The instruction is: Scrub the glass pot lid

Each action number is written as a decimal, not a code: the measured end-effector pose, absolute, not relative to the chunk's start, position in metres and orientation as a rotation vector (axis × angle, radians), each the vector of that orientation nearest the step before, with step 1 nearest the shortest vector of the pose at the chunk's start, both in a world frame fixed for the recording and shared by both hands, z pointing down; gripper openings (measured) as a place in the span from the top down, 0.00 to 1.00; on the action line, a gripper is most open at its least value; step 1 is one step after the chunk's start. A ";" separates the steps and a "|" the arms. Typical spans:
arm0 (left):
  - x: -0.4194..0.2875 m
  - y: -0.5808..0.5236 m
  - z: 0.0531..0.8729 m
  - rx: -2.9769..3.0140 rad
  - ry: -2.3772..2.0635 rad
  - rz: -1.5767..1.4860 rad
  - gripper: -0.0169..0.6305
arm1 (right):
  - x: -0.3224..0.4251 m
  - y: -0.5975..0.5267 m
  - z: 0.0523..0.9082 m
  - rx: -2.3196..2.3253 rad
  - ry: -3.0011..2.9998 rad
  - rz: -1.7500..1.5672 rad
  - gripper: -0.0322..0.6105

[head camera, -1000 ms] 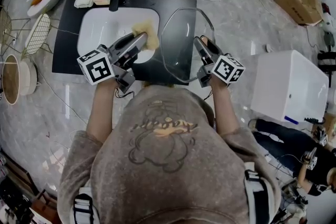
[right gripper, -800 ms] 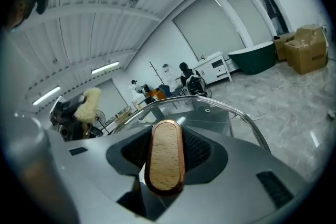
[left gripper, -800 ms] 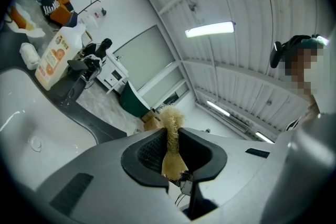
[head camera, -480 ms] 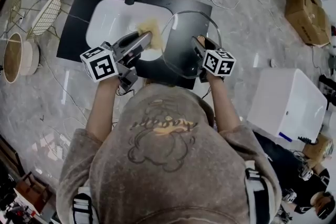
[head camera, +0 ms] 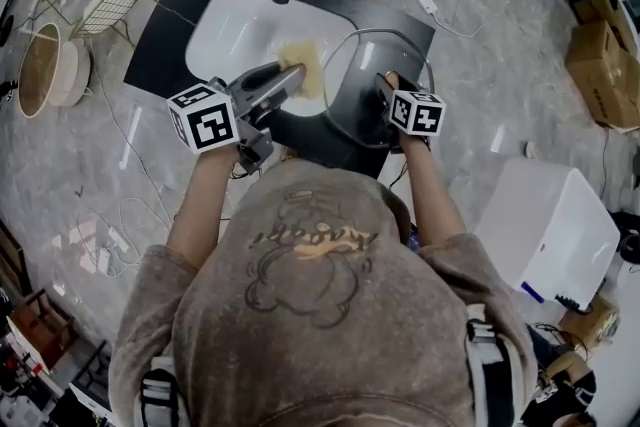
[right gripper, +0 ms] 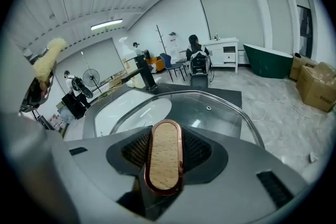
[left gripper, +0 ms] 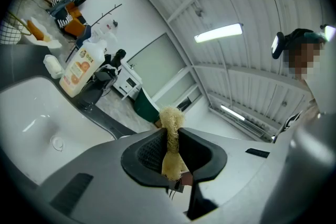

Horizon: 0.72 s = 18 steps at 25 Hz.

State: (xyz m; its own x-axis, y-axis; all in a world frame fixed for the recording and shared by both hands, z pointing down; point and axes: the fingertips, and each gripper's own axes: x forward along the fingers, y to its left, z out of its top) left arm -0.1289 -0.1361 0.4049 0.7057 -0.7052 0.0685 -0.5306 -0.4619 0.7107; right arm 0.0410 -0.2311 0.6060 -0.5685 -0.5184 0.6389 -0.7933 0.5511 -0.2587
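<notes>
Beside the white sink basin (head camera: pixel 225 30), holding the round glass pot lid (head camera: pixel 362 65) over the black counter (head camera: pixel 160 50) by its oval wooden handle (right gripper: pixel 164 152), clamped in the right gripper (head camera: pixel 384 87); pinching a yellow fibrous scrubber (left gripper: pixel 170 136) in the left gripper (head camera: pixel 288 77). Likely about to scrub: next, press scrubber onto glass.

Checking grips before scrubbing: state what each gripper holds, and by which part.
Left gripper pinches a yellowish fibrous scrubber across its middle. Right gripper clamps the glass pot lid by its oval wooden knob.

Grey marbled floor (head camera: pixel 500 65) — cardboard boxes (head camera: pixel 605 55), white cabinet (head camera: pixel 555 225), ceiling striplights (left gripper: pixel 218 33).
</notes>
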 end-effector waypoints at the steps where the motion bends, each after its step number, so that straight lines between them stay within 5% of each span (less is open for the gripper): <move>1: -0.130 -0.137 0.406 2.170 -0.942 -0.303 0.86 | 0.040 -0.233 0.610 1.053 -2.279 0.740 0.68; 18: -0.123 -0.143 0.410 2.159 -0.939 -0.295 0.86 | 0.034 -0.233 0.634 0.999 -2.151 0.672 0.68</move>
